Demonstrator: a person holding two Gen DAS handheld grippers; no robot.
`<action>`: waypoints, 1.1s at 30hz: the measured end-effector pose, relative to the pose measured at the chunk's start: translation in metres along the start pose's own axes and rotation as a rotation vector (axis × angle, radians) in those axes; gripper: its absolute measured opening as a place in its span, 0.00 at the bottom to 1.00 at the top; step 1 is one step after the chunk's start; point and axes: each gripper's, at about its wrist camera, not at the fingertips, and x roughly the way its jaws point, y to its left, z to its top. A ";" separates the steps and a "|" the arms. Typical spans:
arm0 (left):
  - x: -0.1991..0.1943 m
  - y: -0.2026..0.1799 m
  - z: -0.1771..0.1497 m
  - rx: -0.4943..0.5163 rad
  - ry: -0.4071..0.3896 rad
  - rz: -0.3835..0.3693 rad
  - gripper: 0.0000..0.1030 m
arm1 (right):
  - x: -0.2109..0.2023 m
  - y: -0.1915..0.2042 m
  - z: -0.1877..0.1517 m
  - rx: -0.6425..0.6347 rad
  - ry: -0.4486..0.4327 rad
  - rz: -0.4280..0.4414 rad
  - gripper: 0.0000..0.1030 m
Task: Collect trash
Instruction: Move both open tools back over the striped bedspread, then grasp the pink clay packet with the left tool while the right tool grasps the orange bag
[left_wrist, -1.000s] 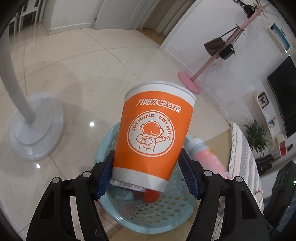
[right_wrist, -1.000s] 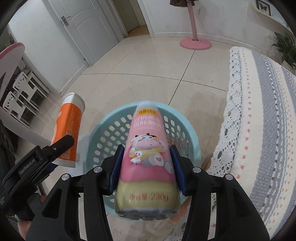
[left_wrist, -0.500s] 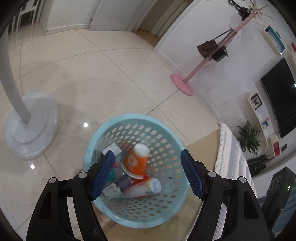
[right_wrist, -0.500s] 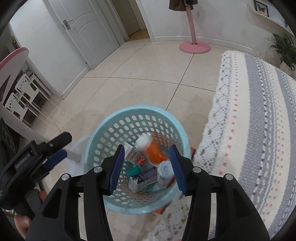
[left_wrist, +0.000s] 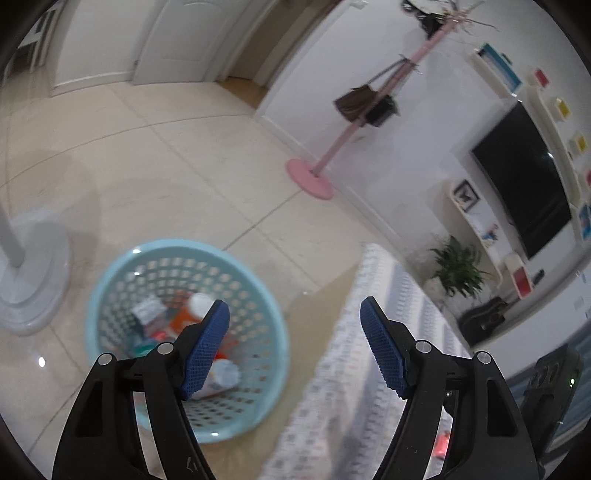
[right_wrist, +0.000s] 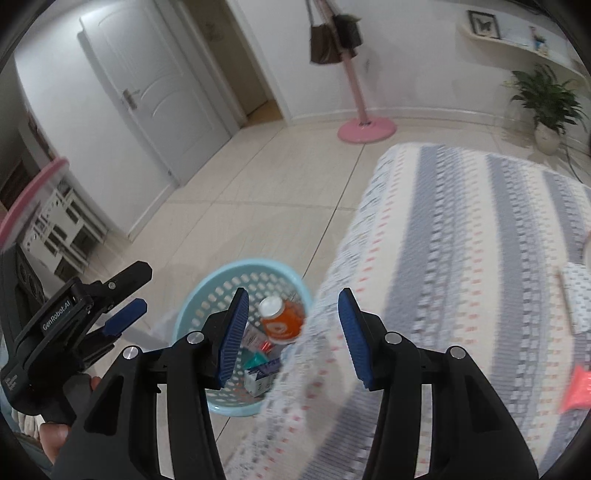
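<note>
A light blue perforated basket (left_wrist: 110, 273) stands on the floor beside the table; it also shows in the right wrist view (right_wrist: 192, 299). Inside lie an orange paper cup (right_wrist: 282, 323), a pink bottle (left_wrist: 221, 374) and small cartons (right_wrist: 258, 374). My left gripper (left_wrist: 295, 314) is open and empty, raised above the basket's right side and the table edge. My right gripper (right_wrist: 293, 302) is open and empty, above the basket and the tablecloth's edge. The left gripper also shows in the right wrist view (right_wrist: 122, 295) at the left.
A table with a grey and cream striped cloth (right_wrist: 461, 258) fills the right. A red scrap (right_wrist: 576, 387) lies on it at far right. A white fan base (left_wrist: 33, 277) stands left of the basket. A pink coat stand (left_wrist: 310, 177) is by the wall.
One second ago each gripper held an item over the basket: left the orange cup, right the pink bottle. Both were let go into the basket. Both grippers have since lifted and swung right.
</note>
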 end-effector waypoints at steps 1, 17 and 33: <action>0.000 -0.009 -0.003 0.013 -0.001 -0.015 0.70 | -0.008 -0.008 0.001 0.005 -0.014 -0.010 0.46; 0.041 -0.184 -0.108 0.345 0.170 -0.278 0.70 | -0.144 -0.151 -0.032 -0.014 -0.218 -0.323 0.46; 0.137 -0.276 -0.267 0.655 0.537 -0.278 0.75 | -0.165 -0.323 -0.107 0.230 -0.163 -0.438 0.55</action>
